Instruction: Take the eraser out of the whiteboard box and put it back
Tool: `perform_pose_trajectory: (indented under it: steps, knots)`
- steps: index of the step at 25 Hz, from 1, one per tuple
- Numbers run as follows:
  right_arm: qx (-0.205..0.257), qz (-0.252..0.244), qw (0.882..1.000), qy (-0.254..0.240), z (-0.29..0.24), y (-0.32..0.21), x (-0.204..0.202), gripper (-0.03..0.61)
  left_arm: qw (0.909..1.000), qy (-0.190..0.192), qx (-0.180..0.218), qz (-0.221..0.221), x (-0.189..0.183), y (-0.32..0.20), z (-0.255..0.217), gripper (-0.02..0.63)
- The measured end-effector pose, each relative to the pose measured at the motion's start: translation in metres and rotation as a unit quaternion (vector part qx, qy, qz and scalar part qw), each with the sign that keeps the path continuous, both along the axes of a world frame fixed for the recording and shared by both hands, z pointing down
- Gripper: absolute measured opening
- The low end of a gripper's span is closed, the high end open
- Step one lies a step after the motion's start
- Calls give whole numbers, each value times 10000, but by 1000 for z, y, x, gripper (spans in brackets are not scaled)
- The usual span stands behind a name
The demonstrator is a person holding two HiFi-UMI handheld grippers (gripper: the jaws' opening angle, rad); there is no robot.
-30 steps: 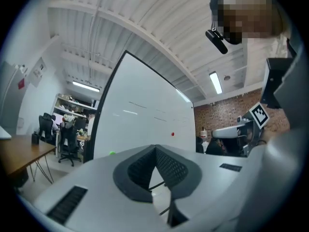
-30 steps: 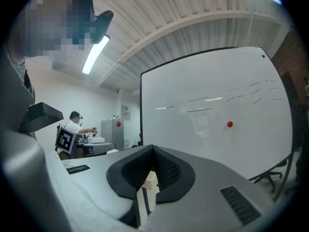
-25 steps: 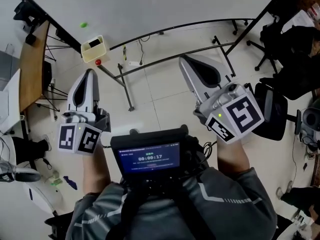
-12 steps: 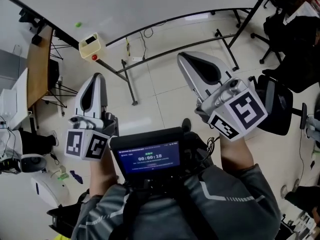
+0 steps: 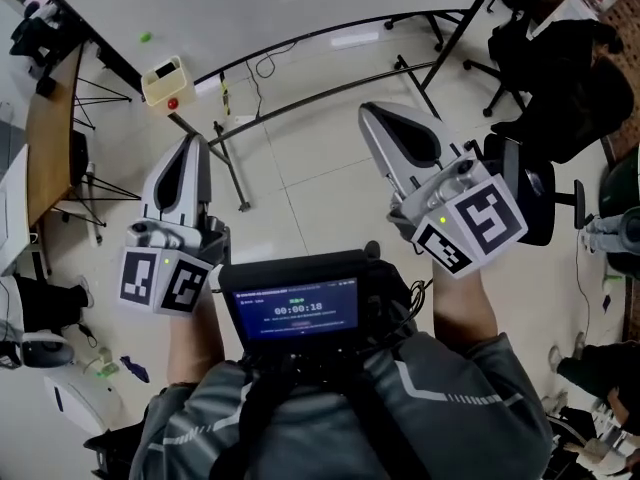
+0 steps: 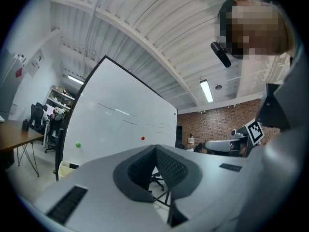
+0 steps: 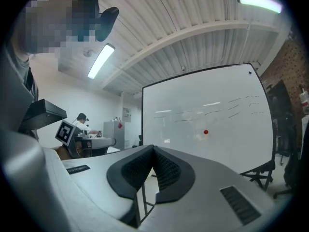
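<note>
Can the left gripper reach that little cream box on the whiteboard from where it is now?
Probably not yet. The left gripper is short of the box, with bare floor between them. Nothing seems to block the way; a step closer should do, though its closed jaws must open first.

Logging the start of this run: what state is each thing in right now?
Left tongs: shut, nothing between them.
Right tongs: shut, nothing between them.
Whiteboard box: open-topped, something dark inside.
Chest screen: lit.
</note>
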State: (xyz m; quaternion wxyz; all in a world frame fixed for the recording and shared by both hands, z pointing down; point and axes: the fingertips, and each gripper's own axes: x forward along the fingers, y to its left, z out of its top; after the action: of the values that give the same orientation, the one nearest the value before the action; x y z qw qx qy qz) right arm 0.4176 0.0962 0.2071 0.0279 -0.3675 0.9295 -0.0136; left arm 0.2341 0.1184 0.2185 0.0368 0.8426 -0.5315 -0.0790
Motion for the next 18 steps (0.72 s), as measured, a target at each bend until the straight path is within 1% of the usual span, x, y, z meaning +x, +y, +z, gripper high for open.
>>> perform_pose_trajectory:
  steps: [3,5,7,9,13,18]
  knots:
    - [-94,134,9998,-79,4,3,28,23,10000,-44,71,52,25,7,-2,32]
    - [-191,226,9995,-65,6,-2,43,23,9999,-17,102,9,37,7,-7,32]
    - [-176,138,9997,-19,3,-3,55,23,9999,3,153,-74,49,8,-13,32]
    - [-80,40,10000,-20,-3,-3,73,23,9998,-66,177,-101,69,8,-17,32]
    - [-158,76,9998,-84,-3,-10,112,23,9998,-158,103,-68,105,1,-16,32]
    - [-185,104,9997,-125,-2,-16,133,23,9998,-179,33,-18,127,-7,-11,32]
